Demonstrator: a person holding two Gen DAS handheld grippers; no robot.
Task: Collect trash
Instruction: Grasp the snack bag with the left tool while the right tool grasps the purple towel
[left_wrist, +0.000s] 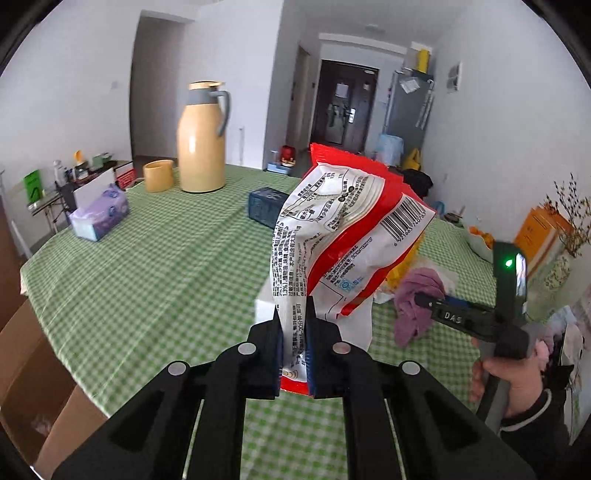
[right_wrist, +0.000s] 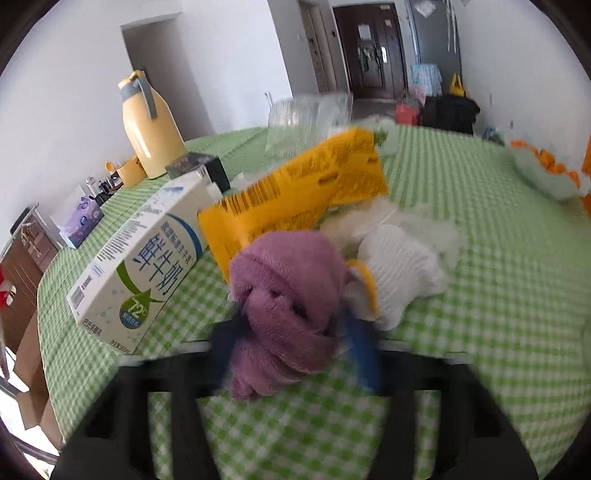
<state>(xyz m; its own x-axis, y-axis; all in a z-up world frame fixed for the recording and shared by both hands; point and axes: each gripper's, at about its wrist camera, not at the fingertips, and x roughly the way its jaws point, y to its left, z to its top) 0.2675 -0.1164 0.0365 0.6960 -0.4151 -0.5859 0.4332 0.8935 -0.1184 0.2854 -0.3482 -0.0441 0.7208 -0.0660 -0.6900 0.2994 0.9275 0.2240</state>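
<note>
Red and white plastic fills the middle of our left wrist view: a snack wrapper (left_wrist: 343, 236) stands up from the left gripper (left_wrist: 294, 314), whose two black fingers (left_wrist: 275, 332) are pressed nearly together on the wrapper's lower edge. The rest of the wrapper rises above and slightly right of the fingertips, clear of the green checked tablecloth (left_wrist: 147, 266).

To the right of that gripper we see the right gripper (left_wrist: 421, 297) side-on, its tip buried in a purple cloth (left_wrist: 415, 306). A hand (left_wrist: 513, 384) holds its handle.

From the right wrist view, the purple cloth (right_wrist: 288, 314) sits bunched between the blue-padded fingers (right_wrist: 360, 347) of the right gripper (right_wrist: 291, 332), which are closed in against it on both sides; the picture is blurred, yet the grip looks firm. Just right of the cloth and touching it lies a white knitted cloth (right_wrist: 402, 273). Beyond the fingertips lies a yellow carton (right_wrist: 303, 192), and ahead to the left a milk carton (right_wrist: 144, 266) rests on its side. Farther ahead on the left stands a yellow thermos (right_wrist: 151, 129).
</note>
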